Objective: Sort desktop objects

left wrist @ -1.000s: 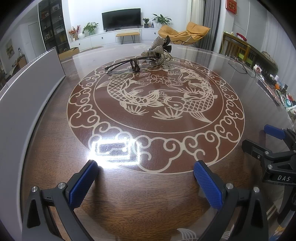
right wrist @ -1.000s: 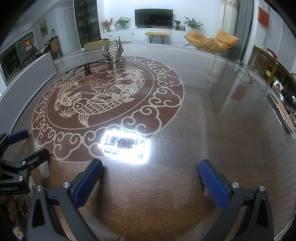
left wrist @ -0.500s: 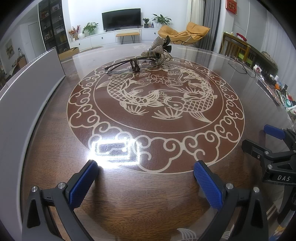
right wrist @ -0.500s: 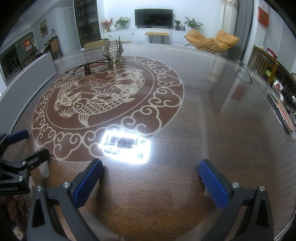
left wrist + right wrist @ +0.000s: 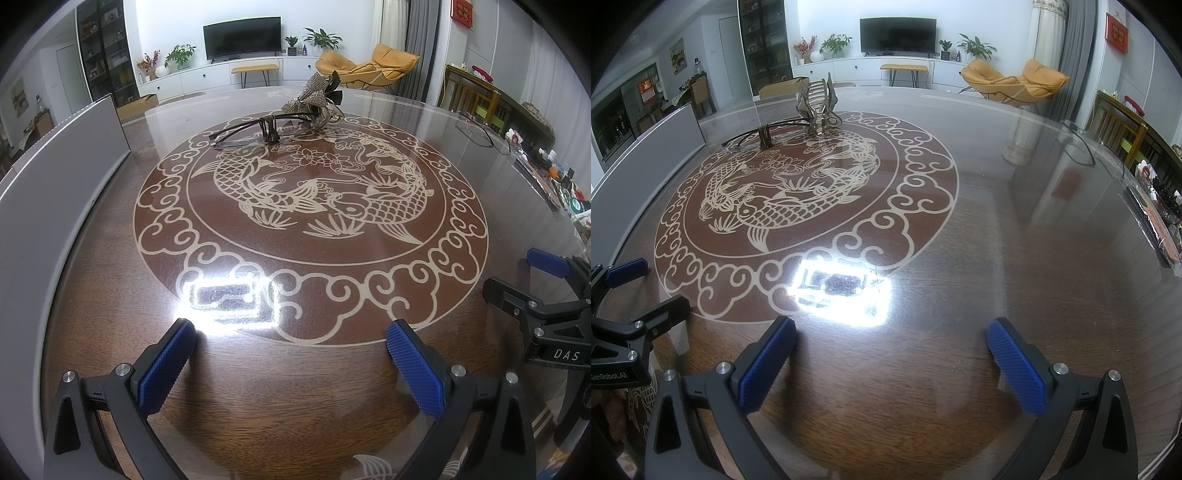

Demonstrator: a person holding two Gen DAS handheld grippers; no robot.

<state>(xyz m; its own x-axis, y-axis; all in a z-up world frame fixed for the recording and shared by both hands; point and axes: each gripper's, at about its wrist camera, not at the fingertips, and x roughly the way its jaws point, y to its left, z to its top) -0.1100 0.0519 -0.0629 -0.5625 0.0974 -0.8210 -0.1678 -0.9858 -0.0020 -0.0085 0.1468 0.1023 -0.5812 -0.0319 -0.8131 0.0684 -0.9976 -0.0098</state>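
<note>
Sort items sat at the far side of the table, both grippers spread wide and empty.
Glasses (image 5: 255, 134) lay on the far rim of the fish medallion, touching a rhinestone bow hair clip (image 5: 314, 98) just beyond. Left gripper (image 5: 291, 354) and right gripper (image 5: 892, 349) were side by side over the near edge of the glass-topped table (image 5: 1015, 229), well apart from both items, pads (image 5: 166, 365) gripping nothing.
</note>
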